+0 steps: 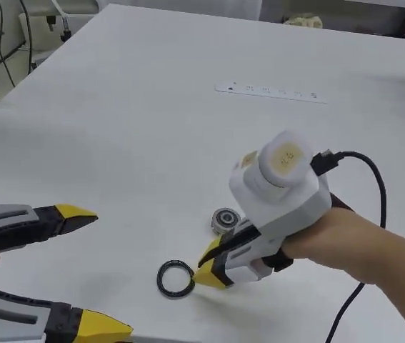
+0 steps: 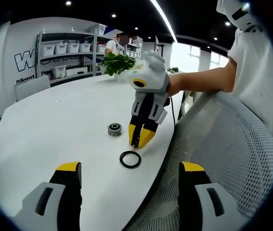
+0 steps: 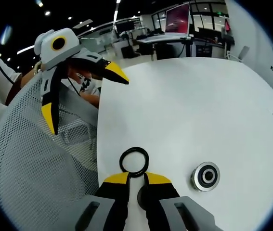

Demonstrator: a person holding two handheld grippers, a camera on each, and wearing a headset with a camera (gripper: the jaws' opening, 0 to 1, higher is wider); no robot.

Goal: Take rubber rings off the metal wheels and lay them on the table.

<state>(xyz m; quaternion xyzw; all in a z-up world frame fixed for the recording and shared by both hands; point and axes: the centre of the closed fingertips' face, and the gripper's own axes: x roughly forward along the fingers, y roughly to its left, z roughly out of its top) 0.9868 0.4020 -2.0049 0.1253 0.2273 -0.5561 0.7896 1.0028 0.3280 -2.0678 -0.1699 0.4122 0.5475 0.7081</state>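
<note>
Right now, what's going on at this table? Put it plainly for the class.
A person works with a gripper in each hand. The right gripper, jaws nearly together, has its tips at the edge of a black rubber ring lying flat on the white table. A bare metal wheel sits just beyond. The left gripper hovers open, holding nothing.

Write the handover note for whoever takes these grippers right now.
Left gripper: open, empty, at the near edge of the table.
Right gripper: jaws closed, empty, tips at the rim of the rubber ring.
Ring: lies flat on the table. Metal wheel: just beyond it, apart, rim looks bare.
Done: one ring off and laid down.
Left: draw the right gripper clear.
</note>
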